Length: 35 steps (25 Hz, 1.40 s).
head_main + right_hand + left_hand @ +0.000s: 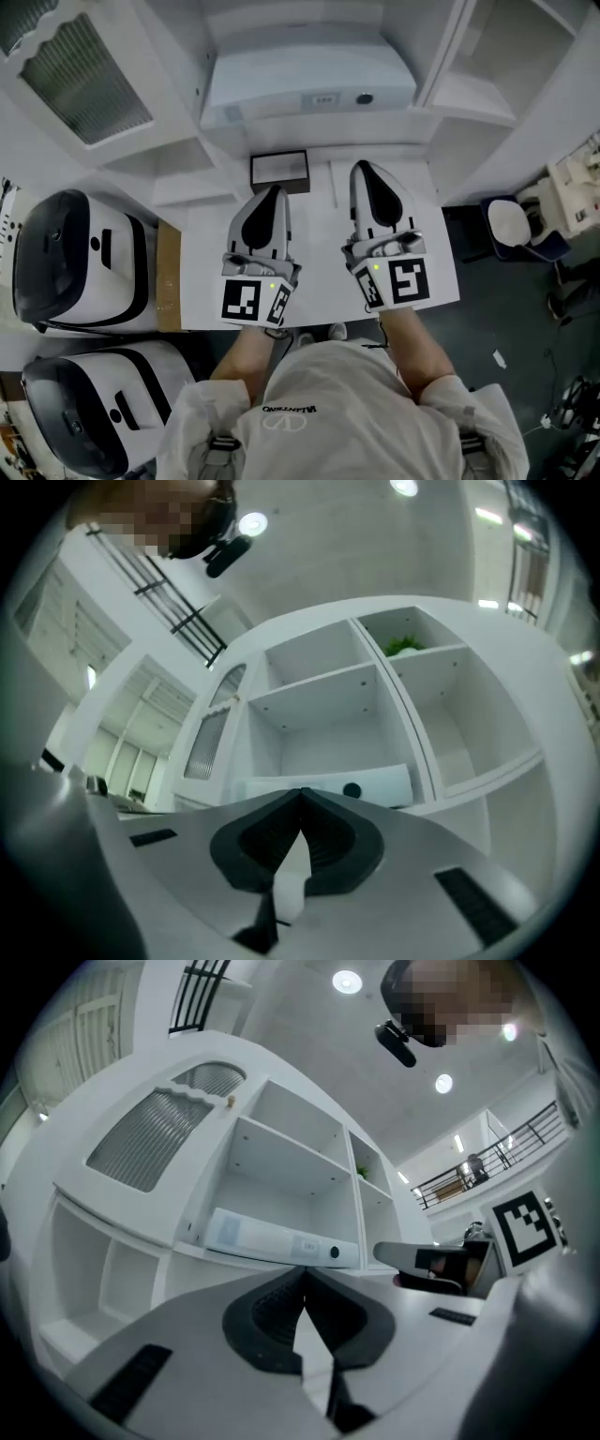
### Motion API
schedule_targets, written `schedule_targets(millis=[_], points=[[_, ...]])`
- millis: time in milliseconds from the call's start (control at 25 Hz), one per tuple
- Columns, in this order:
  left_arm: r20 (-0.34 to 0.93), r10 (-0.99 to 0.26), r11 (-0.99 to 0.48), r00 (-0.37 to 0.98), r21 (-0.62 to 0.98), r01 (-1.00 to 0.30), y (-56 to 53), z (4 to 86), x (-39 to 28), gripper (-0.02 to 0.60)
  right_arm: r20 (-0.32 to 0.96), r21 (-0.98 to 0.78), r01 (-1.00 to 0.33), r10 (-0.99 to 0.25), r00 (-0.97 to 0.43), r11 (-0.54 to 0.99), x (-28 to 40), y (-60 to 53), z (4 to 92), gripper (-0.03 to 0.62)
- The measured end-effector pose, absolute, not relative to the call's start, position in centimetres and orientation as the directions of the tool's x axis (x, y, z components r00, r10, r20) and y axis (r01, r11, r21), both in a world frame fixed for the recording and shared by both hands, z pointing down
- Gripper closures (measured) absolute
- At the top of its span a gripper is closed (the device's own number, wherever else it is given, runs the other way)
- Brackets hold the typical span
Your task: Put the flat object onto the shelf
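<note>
Spine outward, the flat object (309, 82) lies on its side on the bottom board of the wide middle compartment of the white shelf (469, 94). It is white, with a dark round hole and a small label on the edge that faces the person. It fills most of that compartment's width, and nothing touches it. The compartment above it is bare; a bit of green (405, 647) shows in the upper right one.

Both grippers are well short of it, above the white counter (427, 272) and pointing at the shelf. The left gripper (274, 190) has its jaws pressed together with nothing between them, and its tip is just before a small dark-framed tray (279, 170) at the counter's far edge. The right gripper (364, 169), beside it, is likewise closed tight and empty.

Left of the counter stand two white-and-black machines (75, 258), one behind the other
</note>
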<state>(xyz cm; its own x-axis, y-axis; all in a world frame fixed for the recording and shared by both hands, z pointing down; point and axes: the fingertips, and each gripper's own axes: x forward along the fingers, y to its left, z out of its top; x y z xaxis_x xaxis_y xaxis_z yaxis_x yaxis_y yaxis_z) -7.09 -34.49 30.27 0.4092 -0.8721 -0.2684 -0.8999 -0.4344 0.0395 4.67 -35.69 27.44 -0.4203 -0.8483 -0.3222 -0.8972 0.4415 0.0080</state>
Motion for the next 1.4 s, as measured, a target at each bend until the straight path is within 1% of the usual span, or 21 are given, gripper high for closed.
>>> schedule_targets(millis=[80, 120, 280, 480, 1400], points=[[-0.266, -0.871, -0.434, 0.414, 0.02, -0.901, -34.3, 30.4, -6.8, 0.578, -0.3, 0.083, -0.912, -0.862, -0.408, 0.403, 4.9, -35.1, 27.8, 0.583], [-0.262, -0.873, -0.433, 0.411, 0.027, -0.901, -34.4, 30.7, -6.8, 0.578, -0.289, 0.093, -0.914, -0.867, -0.405, 0.396, 5.0, -34.9, 28.1, 0.583], [-0.241, -0.889, -0.42, 0.39, 0.084, -0.904, -34.6, 31.8, -7.5, 0.578, -0.247, 0.036, -0.909, -0.877, -0.411, 0.416, 5.3, -34.7, 29.9, 0.583], [-0.23, -0.898, -0.405, 0.374, 0.105, -0.908, -34.6, 32.4, -8.2, 0.578, -0.215, -0.03, -0.905, -0.887, -0.408, 0.423, 5.6, -35.2, 31.4, 0.585], [-0.218, -0.907, -0.394, 0.36, 0.141, -0.908, -33.8, 33.0, -7.9, 0.578, -0.196, -0.068, -0.899, -0.889, -0.414, 0.433, 5.8, -35.3, 32.0, 0.585]])
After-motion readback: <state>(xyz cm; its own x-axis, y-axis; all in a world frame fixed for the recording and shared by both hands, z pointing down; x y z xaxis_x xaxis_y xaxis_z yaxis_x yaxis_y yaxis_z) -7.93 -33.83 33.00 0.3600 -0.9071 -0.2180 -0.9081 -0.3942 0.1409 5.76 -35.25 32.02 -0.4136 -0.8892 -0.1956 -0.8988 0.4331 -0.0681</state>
